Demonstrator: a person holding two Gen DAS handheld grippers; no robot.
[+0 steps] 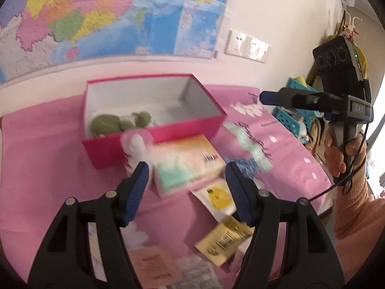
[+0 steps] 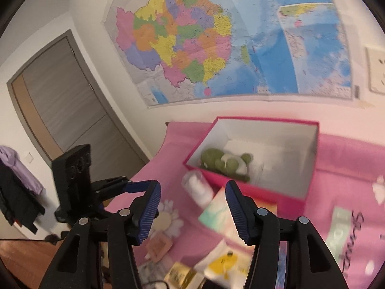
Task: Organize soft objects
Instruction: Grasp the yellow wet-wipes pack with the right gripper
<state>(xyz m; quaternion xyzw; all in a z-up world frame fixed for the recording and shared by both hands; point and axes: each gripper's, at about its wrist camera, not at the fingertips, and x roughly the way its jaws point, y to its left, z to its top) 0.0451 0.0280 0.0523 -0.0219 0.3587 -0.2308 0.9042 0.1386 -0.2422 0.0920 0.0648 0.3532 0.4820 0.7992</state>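
Left wrist view: the left tool [image 1: 186, 187] hangs spread and empty above a tissue pack [image 1: 186, 162]; just beyond it the pink box [image 1: 154, 132] holds a green plush [image 1: 105, 124].

Right wrist view: the right tool [image 2: 192, 210], spread and empty, likely goes next for another soft item on the pink-covered worktop [image 2: 349, 159]. A map [image 2: 216, 36] hangs beyond.
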